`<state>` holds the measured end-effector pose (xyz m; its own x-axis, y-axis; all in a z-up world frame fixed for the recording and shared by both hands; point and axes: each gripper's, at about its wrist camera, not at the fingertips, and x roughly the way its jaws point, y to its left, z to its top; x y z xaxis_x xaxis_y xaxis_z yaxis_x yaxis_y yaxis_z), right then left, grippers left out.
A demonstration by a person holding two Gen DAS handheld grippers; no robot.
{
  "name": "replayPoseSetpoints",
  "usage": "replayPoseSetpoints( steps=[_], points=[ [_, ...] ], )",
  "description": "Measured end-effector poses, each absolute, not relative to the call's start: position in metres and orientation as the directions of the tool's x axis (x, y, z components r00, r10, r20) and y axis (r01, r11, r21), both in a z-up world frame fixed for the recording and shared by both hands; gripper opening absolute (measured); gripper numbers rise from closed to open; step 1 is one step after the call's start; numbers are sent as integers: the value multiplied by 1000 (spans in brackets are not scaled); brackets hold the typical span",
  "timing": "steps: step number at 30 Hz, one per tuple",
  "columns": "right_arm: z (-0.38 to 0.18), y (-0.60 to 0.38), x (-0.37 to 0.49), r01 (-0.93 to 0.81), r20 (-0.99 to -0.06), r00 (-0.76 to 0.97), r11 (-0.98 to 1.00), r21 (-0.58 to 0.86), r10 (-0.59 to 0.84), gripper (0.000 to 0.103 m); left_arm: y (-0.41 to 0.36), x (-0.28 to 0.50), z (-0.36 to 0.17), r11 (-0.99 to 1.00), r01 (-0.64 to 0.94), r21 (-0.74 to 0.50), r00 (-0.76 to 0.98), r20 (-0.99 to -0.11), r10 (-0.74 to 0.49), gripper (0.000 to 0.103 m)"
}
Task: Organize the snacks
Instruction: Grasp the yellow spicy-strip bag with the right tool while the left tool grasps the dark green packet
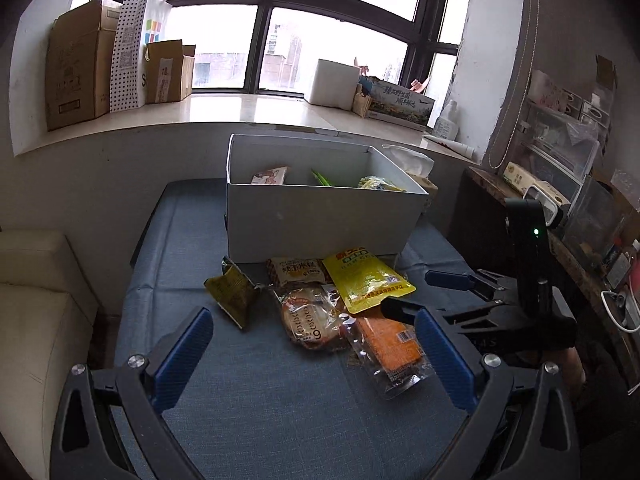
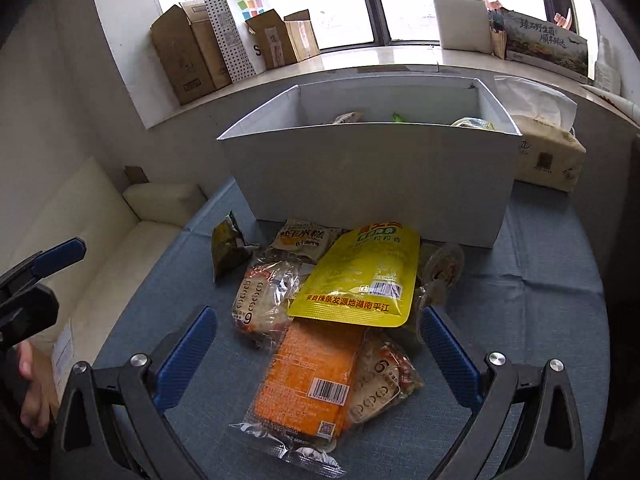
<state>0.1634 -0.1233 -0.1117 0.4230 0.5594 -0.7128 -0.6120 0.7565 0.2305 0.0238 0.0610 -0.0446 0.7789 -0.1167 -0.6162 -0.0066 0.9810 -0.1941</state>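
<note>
Several snack packets lie piled on the blue cloth in front of an open white box (image 1: 320, 220) (image 2: 372, 184). On top lies a yellow pouch (image 1: 364, 280) (image 2: 360, 280); it overlaps an orange packet (image 1: 388, 340) (image 2: 312, 376) and a clear bread packet (image 1: 312, 320) (image 2: 264, 300). An olive-green packet (image 1: 234, 292) (image 2: 228, 244) and a corn cake pack (image 1: 296, 272) (image 2: 304, 238) sit nearer the box. My right gripper (image 2: 318, 356) (image 1: 406, 291) is open, its fingers on either side of the orange packet. My left gripper (image 1: 314, 356) (image 2: 48, 276) is open over bare cloth, left of the pile.
The box holds a few packets. A tissue pack (image 2: 548, 156) stands right of it. A cream sofa (image 1: 36, 320) lies left of the table, a cluttered shelf (image 1: 560, 184) right. Cardboard boxes (image 1: 80, 64) line the windowsill. A hand (image 2: 28, 392) holds the left gripper.
</note>
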Motion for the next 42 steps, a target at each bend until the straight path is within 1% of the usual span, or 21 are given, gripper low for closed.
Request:
replayPoseSetpoints(
  steps=[3,8,12,13,16,18,19,20,21,24,26,29,36,42],
  points=[
    [-116,-109,178,-608,-737,429,770,193,523,103,62,20,-48,979,-14,-202,776,-620,-117,103],
    [-137,-79,211,-601,-810,415,793,97,413,103,67,19,-54,976,-32,-215,769,-629,-114,103],
    [-157,-62,236,-576,-867,406,818,4,290,103,71,20,-57,975,-40,-218,765,-635,-111,103],
    [-160,-60,241,-578,-869,396,816,16,298,103,72,20,-59,975,-44,-218,763,-638,-108,103],
    [-168,-69,255,-553,-875,330,824,125,354,101,75,21,-64,976,-57,-211,754,-650,-96,103],
    [-168,-78,258,-544,-867,320,824,162,382,86,78,21,-67,976,-67,-208,750,-656,-89,103],
    [-167,-81,256,-554,-866,318,817,161,386,83,80,22,-69,975,-72,-210,746,-660,-87,103],
    [-166,-83,254,-567,-864,315,808,161,394,73,82,21,-71,974,-77,-214,744,-663,-87,103],
    [-165,-86,250,-577,-861,310,800,166,403,67,84,22,-73,972,-80,-220,741,-665,-90,103],
    [-161,-99,240,-582,-845,314,791,189,432,60,89,29,-80,971,-93,-219,732,-676,-82,103],
    [-155,-109,234,-578,-827,321,787,216,462,59,94,37,-85,972,-112,-205,720,-692,-63,103],
    [-138,-127,224,-567,-788,341,781,262,512,59,102,60,-95,976,-101,-191,688,-722,-70,103],
    [-87,-168,185,-567,-700,406,763,312,588,59,111,131,-123,997,-55,-52,590,-807,-10,103],
    [-76,-185,162,-559,-669,411,751,352,619,59,106,173,-154,999,-17,48,515,-856,50,103]
  ],
)
